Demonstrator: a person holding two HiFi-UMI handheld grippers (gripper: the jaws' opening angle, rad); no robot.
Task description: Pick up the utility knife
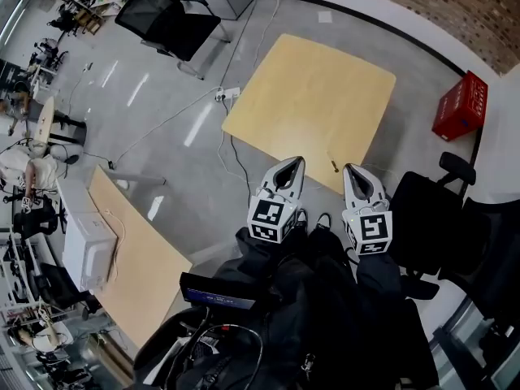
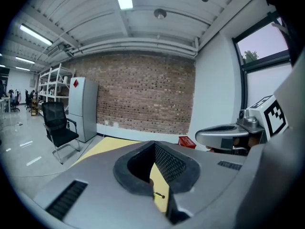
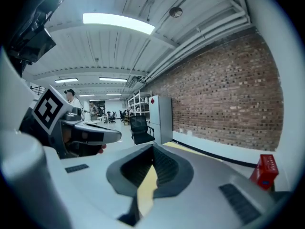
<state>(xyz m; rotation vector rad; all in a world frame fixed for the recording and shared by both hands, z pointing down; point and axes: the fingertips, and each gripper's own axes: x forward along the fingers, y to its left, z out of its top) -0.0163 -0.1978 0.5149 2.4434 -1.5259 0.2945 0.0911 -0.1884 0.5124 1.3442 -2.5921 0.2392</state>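
- The utility knife (image 1: 333,166) appears to be the small dark sliver lying flat on the bench (image 1: 309,96), right at the bench's near edge. It is too small to make out blade or handle.
- The left tongs (image 1: 298,162) are pressed together at the tips and hold nothing. In the left gripper view the sliver shows through the loop of their pads, lower down on the bench top.
- The right tongs (image 1: 352,169) are likewise closed and empty. They hang just short of the bench's near edge, with the knife between the two tips and slightly beyond.
- Judged by its kind, the knife should be light, stiff and narrow, with a smooth casing that could skid across the bench.
- The best hold is probably across the middle of the handle, pinching its two long sides well clear of the blade end.
- Either pair would have to spread before closing on it.
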